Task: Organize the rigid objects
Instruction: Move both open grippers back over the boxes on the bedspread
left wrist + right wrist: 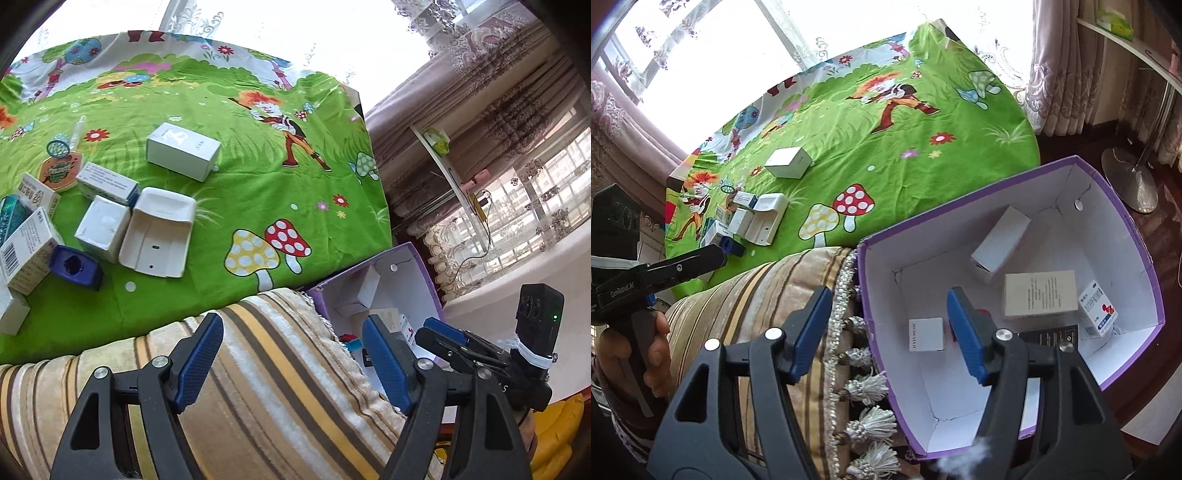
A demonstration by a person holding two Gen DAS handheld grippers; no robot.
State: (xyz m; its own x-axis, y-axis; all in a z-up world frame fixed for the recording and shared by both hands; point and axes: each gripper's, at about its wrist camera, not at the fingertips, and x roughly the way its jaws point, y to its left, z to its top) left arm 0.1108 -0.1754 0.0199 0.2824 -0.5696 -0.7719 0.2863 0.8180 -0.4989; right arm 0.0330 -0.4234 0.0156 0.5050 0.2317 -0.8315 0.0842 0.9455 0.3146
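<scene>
Small boxes (107, 218) cluster on the green-covered worktop (229, 192), far-left of the empty, open left gripper (291, 363), the nearer one; right gripper (888, 334) hangs open, empty, over the purple box (1137, 236).

Two downward wrist views, shared bedspread (258, 192)

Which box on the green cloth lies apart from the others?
The plain white box lies alone, farther back; the other boxes crowd together at the cloth's left.
</scene>
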